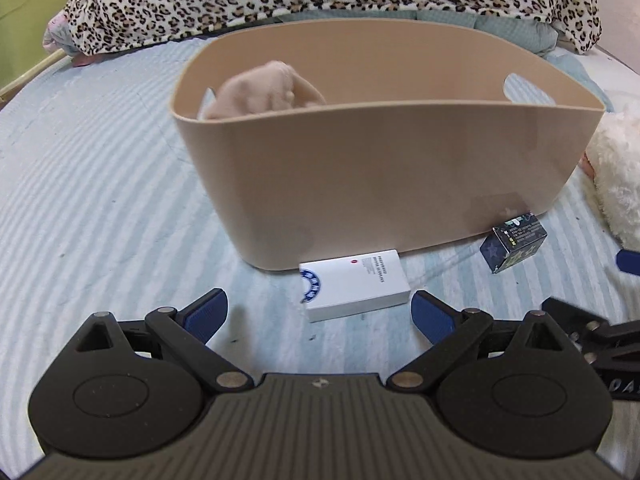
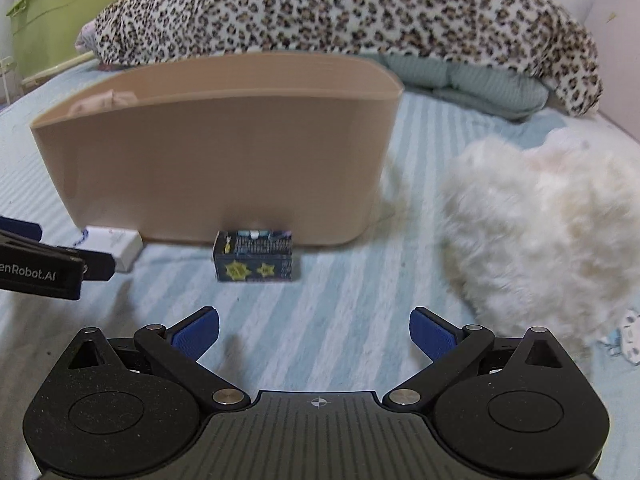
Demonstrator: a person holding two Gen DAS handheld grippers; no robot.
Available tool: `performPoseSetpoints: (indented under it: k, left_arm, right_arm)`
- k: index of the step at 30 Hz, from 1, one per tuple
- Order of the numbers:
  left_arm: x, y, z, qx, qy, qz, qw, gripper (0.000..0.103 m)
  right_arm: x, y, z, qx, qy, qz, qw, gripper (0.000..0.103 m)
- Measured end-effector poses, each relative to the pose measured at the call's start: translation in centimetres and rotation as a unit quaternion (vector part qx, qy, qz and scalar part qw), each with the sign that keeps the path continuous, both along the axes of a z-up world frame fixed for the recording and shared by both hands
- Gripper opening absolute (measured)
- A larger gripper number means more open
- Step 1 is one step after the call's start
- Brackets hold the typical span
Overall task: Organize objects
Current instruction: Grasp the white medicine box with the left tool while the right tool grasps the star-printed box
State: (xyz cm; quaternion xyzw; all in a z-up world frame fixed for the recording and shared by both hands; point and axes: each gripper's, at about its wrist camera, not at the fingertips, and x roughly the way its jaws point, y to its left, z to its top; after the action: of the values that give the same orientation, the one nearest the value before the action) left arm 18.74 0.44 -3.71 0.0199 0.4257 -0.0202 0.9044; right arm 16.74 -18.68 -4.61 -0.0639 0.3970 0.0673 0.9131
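Observation:
A beige plastic bin (image 1: pixel 384 176) stands on the striped bed, with a pale pink soft item (image 1: pixel 264 90) inside at its left end. A white box (image 1: pixel 354 284) lies against the bin's front, just ahead of my open, empty left gripper (image 1: pixel 320 314). A small dark blue box with yellow stars (image 1: pixel 514 242) lies to its right. In the right wrist view the bin (image 2: pixel 224 148) is ahead, the star box (image 2: pixel 254 256) lies ahead of my open, empty right gripper (image 2: pixel 314 332), and the white box (image 2: pixel 120 246) is at the left.
A fluffy white plush (image 2: pixel 536 216) lies right of the bin. A leopard-print blanket (image 2: pixel 340 12) and a teal pillow (image 2: pixel 472 80) lie behind it. A green plastic container (image 2: pixel 60 16) stands at the far left. The left gripper's tip (image 2: pixel 48 268) shows at the left edge.

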Motion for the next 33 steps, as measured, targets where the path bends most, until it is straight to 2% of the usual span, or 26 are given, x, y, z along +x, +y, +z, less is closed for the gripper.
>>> performPoseSetpoints:
  k: [6,13,14,16,17,20,22,23,25,27,33]
  left_arm:
    - [1.0,-0.8,-1.0,-0.01,0.0,0.005,0.9999,0.098]
    - [2.0,-0.4,-1.6,-0.016,-0.007,0.025,0.9995,0.098]
    - [2.1,-0.3,-1.6,-0.016,-0.009,0.025,0.9995,0.097]
    - [2.3,0.1,-1.7,-0.017,-0.005,0.032,0.9993,0.086]
    - [2.4,0.3,-1.7,-0.02,-0.003,0.035,0.9992,0.085]
    - [2.6,0.5,-1.6,-0.023,-0.002,0.033,0.9992,0.073]
    - [2.7,0.5,-1.5,-0.019,0.002,0.02,0.9996,0.063]
    - [2.8,0.7,-1.4,-0.018,0.004,0.016,0.9997,0.062]
    - [2.5,0.9,-1.3,-0.017,0.006,0.007,0.9998,0.061]
    - [2.2,1.1,-1.2,-0.019,0.01,0.005,0.9998,0.061]
    - [0.7,1.1,-0.4,-0.026,0.008,-0.003,0.9996,0.06]
  right_arm:
    - [1.2,0.8,-1.0,-0.01,0.005,0.018,1.0,0.103]
    - [2.1,2.0,-1.4,-0.012,-0.018,0.024,0.999,0.103]
    - [2.2,2.1,-1.5,-0.01,-0.02,0.023,0.999,0.103]
    - [2.4,2.3,-1.5,-0.002,-0.021,0.023,1.0,0.1]
    - [2.5,2.4,-1.5,0.002,-0.023,0.023,0.999,0.099]
    - [2.8,2.9,-1.4,0.007,-0.018,0.022,1.0,0.088]
    - [3.1,3.1,-1.3,0.013,-0.016,0.021,1.0,0.076]
    - [3.2,3.1,-1.1,0.016,-0.015,0.021,1.0,0.072]
    - [3.3,3.3,-0.9,0.02,-0.013,0.023,0.999,0.053]
    - [3.1,3.6,-0.7,0.015,-0.014,0.023,1.0,0.047]
    - [1.6,3.6,-0.7,0.011,-0.011,0.009,1.0,0.046]
